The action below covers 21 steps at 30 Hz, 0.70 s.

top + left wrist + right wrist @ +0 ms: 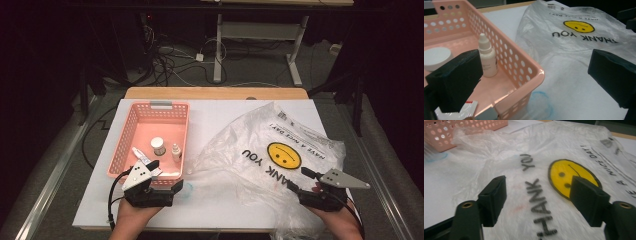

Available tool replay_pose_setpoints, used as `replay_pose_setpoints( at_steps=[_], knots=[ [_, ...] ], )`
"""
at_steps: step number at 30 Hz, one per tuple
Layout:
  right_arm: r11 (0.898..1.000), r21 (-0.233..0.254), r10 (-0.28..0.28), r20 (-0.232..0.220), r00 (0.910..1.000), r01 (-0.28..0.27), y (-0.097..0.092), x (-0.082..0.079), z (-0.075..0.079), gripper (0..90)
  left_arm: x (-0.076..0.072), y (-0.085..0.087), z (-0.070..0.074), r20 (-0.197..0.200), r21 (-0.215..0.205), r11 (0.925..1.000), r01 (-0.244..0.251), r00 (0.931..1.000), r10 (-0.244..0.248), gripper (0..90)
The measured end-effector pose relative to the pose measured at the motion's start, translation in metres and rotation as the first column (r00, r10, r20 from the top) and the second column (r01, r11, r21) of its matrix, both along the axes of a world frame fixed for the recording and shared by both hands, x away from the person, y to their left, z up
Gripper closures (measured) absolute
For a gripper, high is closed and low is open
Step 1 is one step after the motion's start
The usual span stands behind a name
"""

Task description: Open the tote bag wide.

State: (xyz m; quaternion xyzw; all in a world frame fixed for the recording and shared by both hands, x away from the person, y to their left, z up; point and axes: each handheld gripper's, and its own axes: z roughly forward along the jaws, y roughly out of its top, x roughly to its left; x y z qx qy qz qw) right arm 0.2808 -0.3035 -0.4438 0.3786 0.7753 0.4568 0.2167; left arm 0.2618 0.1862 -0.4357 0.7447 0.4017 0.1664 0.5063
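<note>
White table (210,107) in a dark, cabled room: one basket (131,119), one bag (260,145), two bottles; both my grippers gaped empty

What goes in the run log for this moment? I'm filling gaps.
left gripper: open, over basket corner | right gripper: open, above plastic bag | dropper bottle: upright in basket

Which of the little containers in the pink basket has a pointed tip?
The small white dropper bottle, standing upright by the basket's side wall. The white jar beside it is squat with a flat round lid.
</note>
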Motion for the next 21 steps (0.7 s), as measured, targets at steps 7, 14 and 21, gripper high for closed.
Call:
replay_pose_setpoints(
  at_steps=[7,14,21],
  knots=[
    [0.998,0.022,0.054,0.002,0.9985,-0.054,0.023,0.014,0.001,15.3,-0.006,0.002,-0.001,0.001,0.019,0.9998,-0.011,0.9999,0.011,0.0],
    [0.999,-0.013,0.052,-0.032,0.9981,-0.052,0.044,0.035,-0.004,0.0,-0.003,0.002,0.0,-0.009,0.036,0.9993,-0.001,1.0,0.001,0.0],
    [0.999,-0.037,0.029,-0.051,0.9983,-0.031,0.049,0.053,0.002,0.0,0.001,-0.001,0.001,-0.011,0.072,0.9974,-0.002,0.9999,0.003,0.0]
  ],
)
